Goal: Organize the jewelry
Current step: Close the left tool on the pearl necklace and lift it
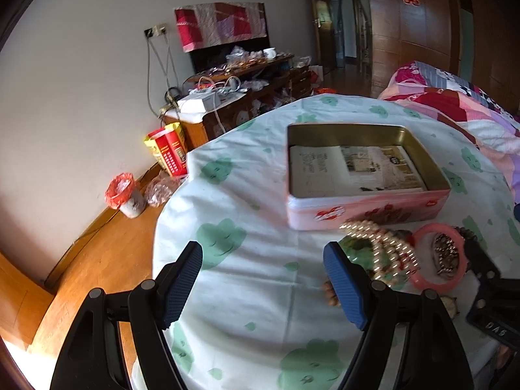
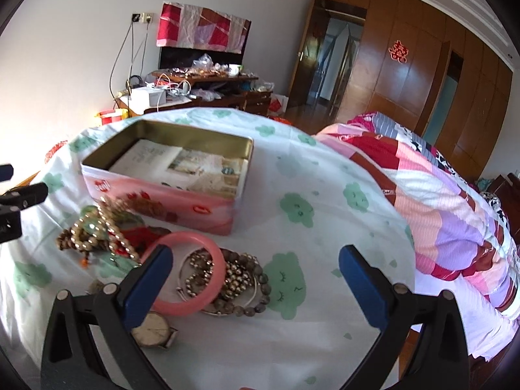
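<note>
The jewelry lies in a loose heap on the clouded tablecloth (image 2: 325, 175), just in front of the open pink tin (image 2: 169, 175): a pearl strand (image 2: 113, 227) tangled over green and red pieces nearest the tin, a pink bangle (image 2: 195, 273) ringing a small metal chain, a dark bead bracelet (image 2: 256, 289) touching the bangle's far side, and a wristwatch (image 2: 154, 328) at the near edge. The tin holds only a printed sheet on its floor, so by my reckoning none of the sorting is done yet. The right gripper (image 2: 256, 279) hangs spread wide above the bangle and beads, holding nothing; the left gripper (image 1: 263, 279) is equally wide and empty, off to the side over bare cloth with the pearl strand (image 1: 380, 247) just past its right finger. The main risk, I judge, is the tangle: closing on the pearls or a bead string would likely drag neighbouring pieces along, and one might drop short of the tin or slide off the cloth (the table's rounded edge is near on the left). The smooth bangle may also slip between the flat pads, and the thin chain inside it looks hard to pinch without catching the bangle. The pearls are motion-blurred in the left view, the right gripper's left finger covers part of the bangle and watch strap, and what lies under the green and red pieces cannot be made out.
</note>
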The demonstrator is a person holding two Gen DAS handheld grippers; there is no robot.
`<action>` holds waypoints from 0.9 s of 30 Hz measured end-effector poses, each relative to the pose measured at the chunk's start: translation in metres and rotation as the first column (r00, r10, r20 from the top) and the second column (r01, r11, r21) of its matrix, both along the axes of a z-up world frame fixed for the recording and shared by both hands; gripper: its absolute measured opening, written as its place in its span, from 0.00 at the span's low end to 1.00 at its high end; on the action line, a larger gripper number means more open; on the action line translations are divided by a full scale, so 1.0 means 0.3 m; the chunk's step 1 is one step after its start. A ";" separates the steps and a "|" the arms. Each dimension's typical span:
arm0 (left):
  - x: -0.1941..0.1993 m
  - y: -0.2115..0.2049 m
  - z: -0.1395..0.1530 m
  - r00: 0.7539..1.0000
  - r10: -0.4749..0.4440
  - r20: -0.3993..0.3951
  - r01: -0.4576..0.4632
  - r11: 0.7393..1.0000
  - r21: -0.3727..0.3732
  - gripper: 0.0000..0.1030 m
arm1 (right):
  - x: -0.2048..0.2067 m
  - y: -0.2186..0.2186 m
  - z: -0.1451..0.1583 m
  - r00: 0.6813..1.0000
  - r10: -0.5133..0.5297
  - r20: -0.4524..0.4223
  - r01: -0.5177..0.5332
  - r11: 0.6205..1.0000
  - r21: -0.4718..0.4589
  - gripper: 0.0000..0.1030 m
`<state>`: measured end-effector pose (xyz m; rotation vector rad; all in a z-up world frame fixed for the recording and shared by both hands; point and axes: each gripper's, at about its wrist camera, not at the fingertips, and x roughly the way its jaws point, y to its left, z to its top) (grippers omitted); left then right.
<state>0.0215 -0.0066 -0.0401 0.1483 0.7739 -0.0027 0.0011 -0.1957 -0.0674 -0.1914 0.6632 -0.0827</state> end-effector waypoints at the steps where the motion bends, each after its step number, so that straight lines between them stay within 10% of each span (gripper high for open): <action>1: 0.006 -0.016 0.002 1.000 -0.011 0.001 0.011 1.000 0.001 0.75 | 0.008 0.003 0.009 1.000 -0.002 -0.004 0.002 1.000 0.002 1.00; 16: 0.091 -0.235 -0.075 0.983 -0.169 -0.072 0.171 0.985 0.013 0.73 | 0.077 -0.069 -0.005 0.998 -0.046 -0.040 0.048 0.998 0.043 1.00; 21: 0.084 -0.219 -0.077 0.969 -0.233 -0.083 0.227 0.971 -0.073 0.25 | 0.086 -0.066 -0.004 0.999 -0.038 -0.037 0.040 0.998 0.048 1.00; 27: 0.048 -0.180 -0.047 0.968 -0.244 -0.050 0.239 0.966 -0.094 0.12 | 0.087 -0.061 0.000 0.999 -0.032 -0.031 0.033 0.998 0.046 1.00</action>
